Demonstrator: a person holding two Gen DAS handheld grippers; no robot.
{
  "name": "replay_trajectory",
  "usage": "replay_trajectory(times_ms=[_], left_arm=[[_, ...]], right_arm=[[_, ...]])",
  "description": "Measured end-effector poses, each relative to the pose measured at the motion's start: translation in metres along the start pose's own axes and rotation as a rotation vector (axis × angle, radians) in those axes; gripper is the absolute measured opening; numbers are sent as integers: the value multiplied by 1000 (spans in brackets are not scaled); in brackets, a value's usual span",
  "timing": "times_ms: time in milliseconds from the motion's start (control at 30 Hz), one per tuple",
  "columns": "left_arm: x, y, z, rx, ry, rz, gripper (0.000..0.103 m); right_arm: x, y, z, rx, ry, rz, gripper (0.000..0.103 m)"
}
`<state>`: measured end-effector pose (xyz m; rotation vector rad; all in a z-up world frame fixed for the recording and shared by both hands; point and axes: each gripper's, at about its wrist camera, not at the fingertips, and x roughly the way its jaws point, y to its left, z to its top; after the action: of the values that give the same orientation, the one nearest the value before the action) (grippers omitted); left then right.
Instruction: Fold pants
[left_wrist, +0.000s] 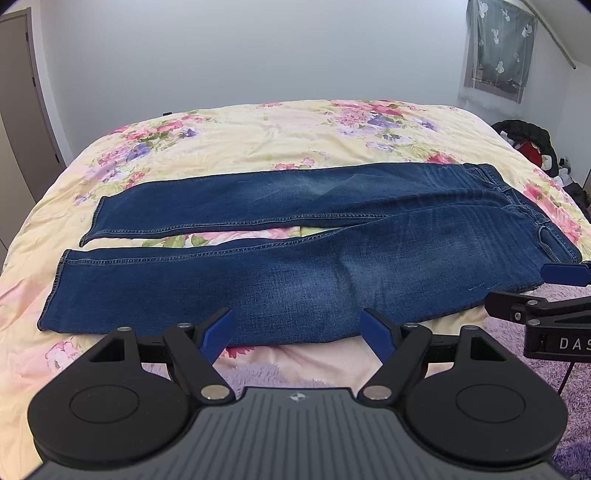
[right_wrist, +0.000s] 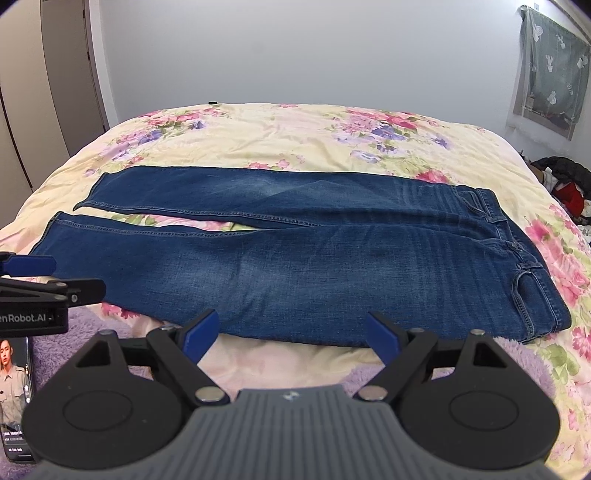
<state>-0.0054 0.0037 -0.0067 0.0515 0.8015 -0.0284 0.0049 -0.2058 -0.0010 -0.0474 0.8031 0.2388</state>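
Bedroom, pale wall behind; bed (left_wrist: 258, 125) under floral cover. Jeans (left_wrist: 295, 258) flat on bed near front edge, long axis left to right, waistband right, hems left, legs slightly parted. Left gripper (left_wrist: 297, 332) at near edge of jeans, blue fingers (left_wrist: 218, 332) spread wide, empty. Right gripper (right_wrist: 291, 332) likewise wide, empty, just short of denim. Waistband detail small, hard to read. Right view alone shows phone (right_wrist: 16, 398) at lower left, partly cut off; left view shows dark clothes pile (left_wrist: 532, 144) at right.
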Motion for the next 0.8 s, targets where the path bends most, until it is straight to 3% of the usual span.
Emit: replay_trajectory(times_ms=[800], left_arm=[[-1,-3,0,0,-1,2,91]], right_arm=[[1,3,0,-6,2,6,82]])
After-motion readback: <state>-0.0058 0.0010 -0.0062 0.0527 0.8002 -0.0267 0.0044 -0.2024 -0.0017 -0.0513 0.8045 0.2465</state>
